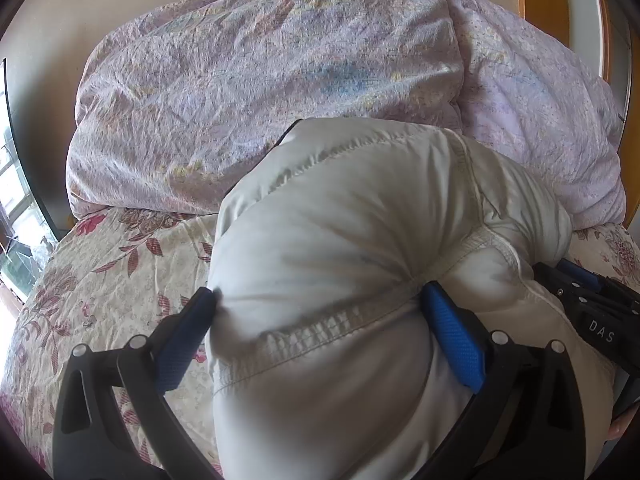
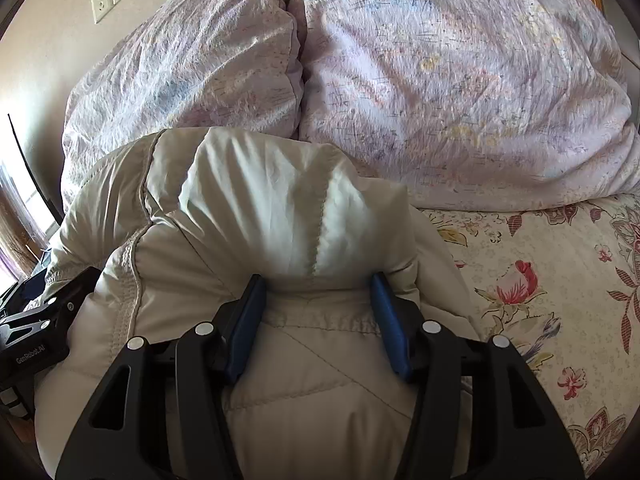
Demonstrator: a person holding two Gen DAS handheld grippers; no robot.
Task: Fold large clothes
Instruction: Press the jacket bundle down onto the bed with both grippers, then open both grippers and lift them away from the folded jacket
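Observation:
A puffy off-white quilted jacket [image 1: 360,216] lies bunched on the floral bed sheet [image 1: 100,280]. My left gripper [image 1: 320,300] has its blue pads wide apart, pressed against both sides of a thick fold of the jacket. My right gripper [image 2: 318,284] likewise straddles a bulging fold of the same jacket [image 2: 280,208], pads squeezing it from both sides. The right gripper's body shows at the right edge of the left wrist view [image 1: 592,308]; the left gripper's body shows at the left edge of the right wrist view [image 2: 36,328].
A large crumpled pink-lilac duvet [image 1: 260,80] is piled just behind the jacket, also in the right wrist view [image 2: 460,100]. A wall with a socket [image 2: 102,4] stands behind it. A window [image 1: 12,200] is at the far left.

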